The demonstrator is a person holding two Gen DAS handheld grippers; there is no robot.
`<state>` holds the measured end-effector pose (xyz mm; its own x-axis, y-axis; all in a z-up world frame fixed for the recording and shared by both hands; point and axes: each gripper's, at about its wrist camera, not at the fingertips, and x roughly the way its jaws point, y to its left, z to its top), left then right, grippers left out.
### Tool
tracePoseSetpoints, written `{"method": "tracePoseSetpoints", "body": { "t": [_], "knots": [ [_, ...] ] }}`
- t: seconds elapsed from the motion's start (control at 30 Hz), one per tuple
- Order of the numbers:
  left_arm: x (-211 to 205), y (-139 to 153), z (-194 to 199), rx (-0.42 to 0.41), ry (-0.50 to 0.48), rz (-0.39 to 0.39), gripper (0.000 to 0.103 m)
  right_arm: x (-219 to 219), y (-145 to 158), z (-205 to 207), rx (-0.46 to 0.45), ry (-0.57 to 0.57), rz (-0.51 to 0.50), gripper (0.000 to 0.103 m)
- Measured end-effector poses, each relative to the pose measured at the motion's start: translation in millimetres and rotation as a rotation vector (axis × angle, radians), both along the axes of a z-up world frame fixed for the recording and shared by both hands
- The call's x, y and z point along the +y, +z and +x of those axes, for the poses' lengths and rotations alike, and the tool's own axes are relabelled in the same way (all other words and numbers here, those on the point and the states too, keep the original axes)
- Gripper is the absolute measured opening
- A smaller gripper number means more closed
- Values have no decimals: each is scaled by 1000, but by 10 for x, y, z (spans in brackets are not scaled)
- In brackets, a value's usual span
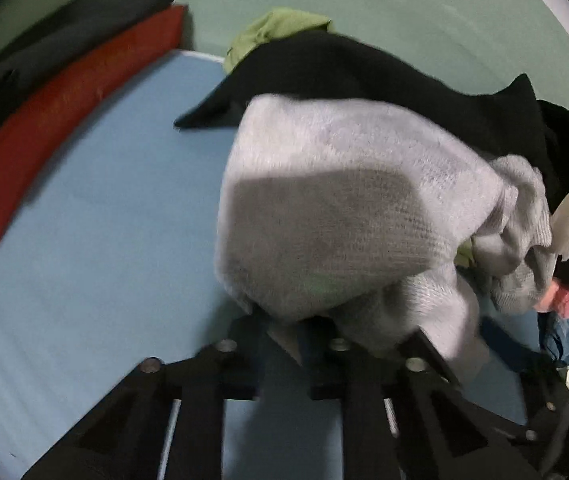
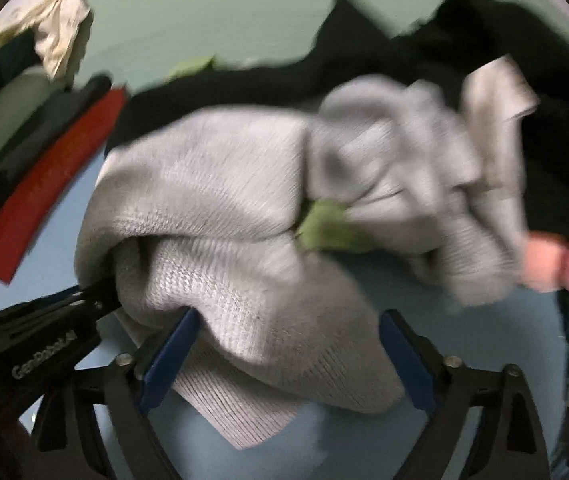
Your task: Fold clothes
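A grey knit sweater (image 1: 324, 216) hangs bunched above the light blue table (image 1: 84, 280). My left gripper (image 1: 308, 320) is shut on the sweater's edge; its fingertips are buried in the cloth. In the right wrist view the same sweater (image 2: 224, 216) drapes between the blue pads (image 2: 172, 348) of my right gripper (image 2: 288, 320), whose jaws stand wide apart. The left gripper (image 2: 100, 300) shows there at lower left, pinching the sweater's fold. A green garment (image 2: 324, 228) peeks out from the folds.
A stack of folded clothes, red (image 1: 56, 120) under dark grey (image 1: 64, 40), lies at the left. A pile of black (image 1: 364, 76) and green (image 1: 280, 32) garments lies behind. Pink and blue items (image 1: 560, 304) sit at the right. A green wall stands behind.
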<state>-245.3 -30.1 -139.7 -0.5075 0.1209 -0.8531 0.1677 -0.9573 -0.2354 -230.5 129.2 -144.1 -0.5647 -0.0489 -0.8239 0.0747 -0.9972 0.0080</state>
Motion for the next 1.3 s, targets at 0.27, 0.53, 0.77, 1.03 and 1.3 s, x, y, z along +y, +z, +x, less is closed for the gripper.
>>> {"method": "tracePoseSetpoints", "body": {
  "t": [0.27,0.53,0.77,1.03,1.3],
  "knots": [
    [-230,161,476,38,27,120,7,-33,6,573,52,90,-79,22],
    [-397,338,1246,63,29,168,0,-214,-84,1391,-77,294,-235,17],
    [-469,475,1641,68,24,72,0,-96,-122,1991,-181,407,-304,22],
    [-671,468,1809,47,52,186,42,697,421,921,-7,-79,-450,97],
    [-1061,680,2342,147,142,229,70,315,-64,-362,-213,-305,-534,51]
  ]
}}
